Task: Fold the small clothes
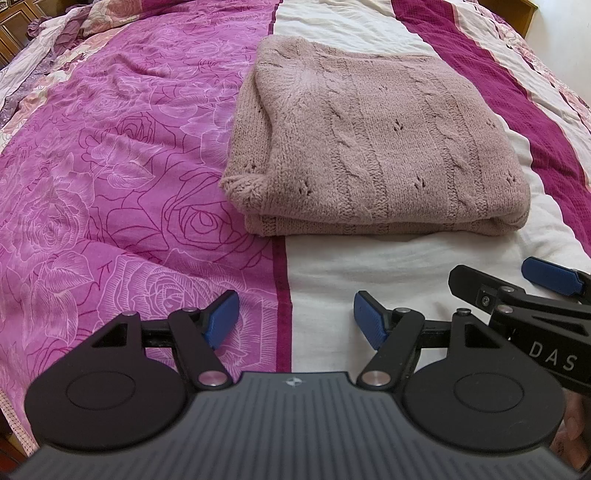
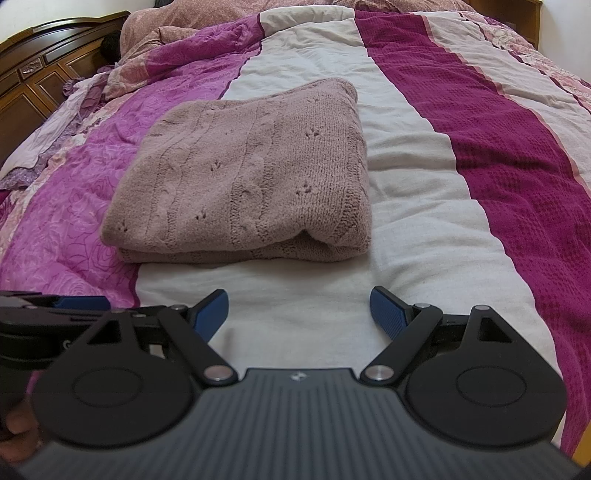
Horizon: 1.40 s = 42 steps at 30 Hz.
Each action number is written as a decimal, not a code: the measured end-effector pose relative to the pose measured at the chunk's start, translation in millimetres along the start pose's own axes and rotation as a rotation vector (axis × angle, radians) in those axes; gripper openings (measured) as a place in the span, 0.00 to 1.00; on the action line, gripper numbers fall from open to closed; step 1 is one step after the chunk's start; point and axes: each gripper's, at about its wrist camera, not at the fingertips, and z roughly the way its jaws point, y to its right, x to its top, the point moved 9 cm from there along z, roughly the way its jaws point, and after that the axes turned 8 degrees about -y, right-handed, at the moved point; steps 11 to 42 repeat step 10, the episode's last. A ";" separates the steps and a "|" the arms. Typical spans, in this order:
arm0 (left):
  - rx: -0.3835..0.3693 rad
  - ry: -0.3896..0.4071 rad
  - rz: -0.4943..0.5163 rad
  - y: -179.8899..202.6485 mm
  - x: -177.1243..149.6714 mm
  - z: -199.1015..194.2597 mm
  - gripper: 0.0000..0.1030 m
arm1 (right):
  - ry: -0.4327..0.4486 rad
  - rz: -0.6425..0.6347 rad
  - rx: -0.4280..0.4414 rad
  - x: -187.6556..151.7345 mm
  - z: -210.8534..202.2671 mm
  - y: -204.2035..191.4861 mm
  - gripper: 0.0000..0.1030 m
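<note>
A dusty-pink cable-knit sweater [image 1: 369,147] lies folded into a thick rectangle on the bed, half on the pink rose print and half on the cream stripe; the right wrist view shows the sweater [image 2: 243,184] left of centre. My left gripper [image 1: 295,314] hovers open over the bedcover, short of the sweater's near edge, nothing between its blue pads. Its neighbour, the right gripper [image 1: 517,284], pokes in at the lower right. In its own view the right gripper [image 2: 299,306] is open above the cream stripe, apart from the sweater. The left gripper's fingers [image 2: 79,303] show at the left edge.
The bedcover [image 1: 110,184] has pink rose, cream and dark magenta stripes [image 2: 498,147]. A rumpled floral quilt [image 2: 173,33] is piled at the far end. A dark wooden headboard [image 2: 44,62] stands at the far left. A hand [image 2: 16,424] shows at the lower left.
</note>
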 end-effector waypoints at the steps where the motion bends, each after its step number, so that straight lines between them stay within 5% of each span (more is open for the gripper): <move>1: 0.000 0.000 0.000 -0.1 0.0 0.0 0.73 | 0.000 0.000 0.000 0.0 -0.1 0.1 0.82; 42: -0.004 -0.005 0.000 -0.2 -1.4 -1.1 0.73 | 0.000 0.000 0.000 0.2 -0.2 0.3 0.82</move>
